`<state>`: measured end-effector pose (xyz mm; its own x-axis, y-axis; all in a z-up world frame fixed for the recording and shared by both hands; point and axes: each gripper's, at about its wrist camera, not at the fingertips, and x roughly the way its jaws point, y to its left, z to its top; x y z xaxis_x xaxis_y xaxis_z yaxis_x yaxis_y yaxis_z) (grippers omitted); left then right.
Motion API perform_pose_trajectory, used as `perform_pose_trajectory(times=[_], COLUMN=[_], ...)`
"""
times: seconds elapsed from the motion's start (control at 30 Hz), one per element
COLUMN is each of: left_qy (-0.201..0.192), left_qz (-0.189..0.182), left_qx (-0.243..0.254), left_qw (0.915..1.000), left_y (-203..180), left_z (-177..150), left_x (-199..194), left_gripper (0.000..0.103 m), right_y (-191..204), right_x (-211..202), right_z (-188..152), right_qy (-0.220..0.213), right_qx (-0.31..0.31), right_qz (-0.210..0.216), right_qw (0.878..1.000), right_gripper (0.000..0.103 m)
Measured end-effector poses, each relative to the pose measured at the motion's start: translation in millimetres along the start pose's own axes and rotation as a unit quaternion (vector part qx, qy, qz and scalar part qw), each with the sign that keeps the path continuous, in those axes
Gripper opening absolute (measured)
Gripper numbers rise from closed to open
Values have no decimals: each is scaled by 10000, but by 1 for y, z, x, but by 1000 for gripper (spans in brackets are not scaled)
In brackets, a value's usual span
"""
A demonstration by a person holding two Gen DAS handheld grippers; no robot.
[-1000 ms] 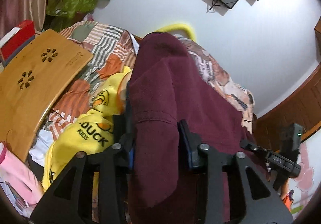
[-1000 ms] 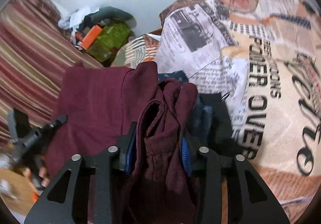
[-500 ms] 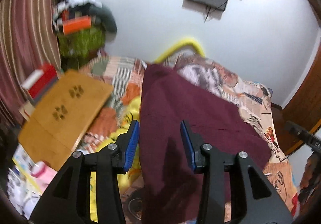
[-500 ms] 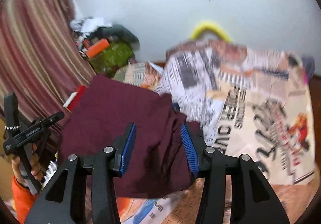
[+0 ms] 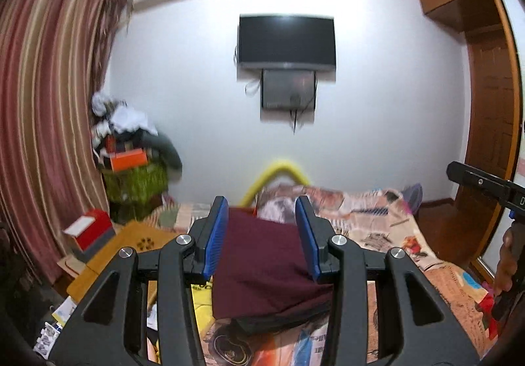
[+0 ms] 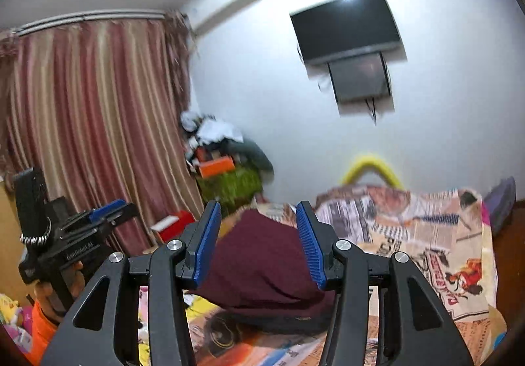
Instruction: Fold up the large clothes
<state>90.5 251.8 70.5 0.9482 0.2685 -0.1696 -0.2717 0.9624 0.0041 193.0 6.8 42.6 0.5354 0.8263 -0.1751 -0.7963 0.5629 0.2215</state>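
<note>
A folded maroon garment (image 5: 269,267) (image 6: 262,270) lies on the bed, on top of a dark garment (image 5: 262,320). My left gripper (image 5: 261,211) hangs above and in front of it, pointing almost level, jaws apart, its blue pads touching nothing. My right gripper (image 6: 258,211) is held the same way, open and clear of the cloth. The left gripper (image 6: 75,234), held in a hand, shows at the left of the right wrist view. Part of the right gripper (image 5: 485,185) shows at the right edge of the left wrist view.
The bed carries a printed newspaper-pattern sheet (image 5: 377,234) (image 6: 410,234). A wooden lap table (image 5: 131,244), a red box (image 5: 90,229) and a yellow garment (image 5: 200,297) lie to the left. A striped curtain (image 6: 98,119), a wall TV (image 5: 287,41) and a wooden wardrobe (image 5: 485,136) surround it.
Both grippers let go of the maroon garment, then rose and drew back to point nearly level. The garment now rests folded on the bed.
</note>
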Motion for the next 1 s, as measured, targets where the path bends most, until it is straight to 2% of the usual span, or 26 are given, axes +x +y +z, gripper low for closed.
perform_pose_trajectory(times=[0.17,0.27,0.33,0.4,0.43,0.5,0.53,0.6,0.77,1.0], left_qy=[-413,-563,-643,-645,-642,-659,-673,-651,-595,-515], left_qz=[14,145,275,319,352,526,585,613,628,572], left_qx=[-54,-31,-19,-45,-50,-16,-4,-38,-150,-152], left_qw=[9991,9983,9976,9974,9973,9964,9960,9960,9961,9969], left_y=[-19,-29,-36,-41,-42,-46,-47,-48,-46,-50], left_z=[-12,-23,-30,-35,-39,-45,-49,-54,-60,-68], left_x=[-50,-69,-77,-83,-86,-91,-94,-98,-101,-102], left_gripper=[41,49,54,69,73,88,91,96,100,100], right_y=[25,31,36,40,41,44,46,49,51,47], right_x=[-38,-43,-46,-51,-52,-55,-56,-58,-62,-64], right_z=[-14,-24,-30,-36,-38,-40,-40,-40,-42,-46], right_qy=[-329,-374,-388,-428,-462,-523,-544,-578,-624,-512], right_qx=[-160,-248,-296,-341,-362,-440,-478,-545,-604,-539], right_qz=[50,-45,-191,-320,-396,-585,-654,-747,-969,-977], right_qw=[9993,9990,9986,9980,9975,9959,9952,9940,9915,9924], right_gripper=[44,45,54,71,75,87,89,101,103,103])
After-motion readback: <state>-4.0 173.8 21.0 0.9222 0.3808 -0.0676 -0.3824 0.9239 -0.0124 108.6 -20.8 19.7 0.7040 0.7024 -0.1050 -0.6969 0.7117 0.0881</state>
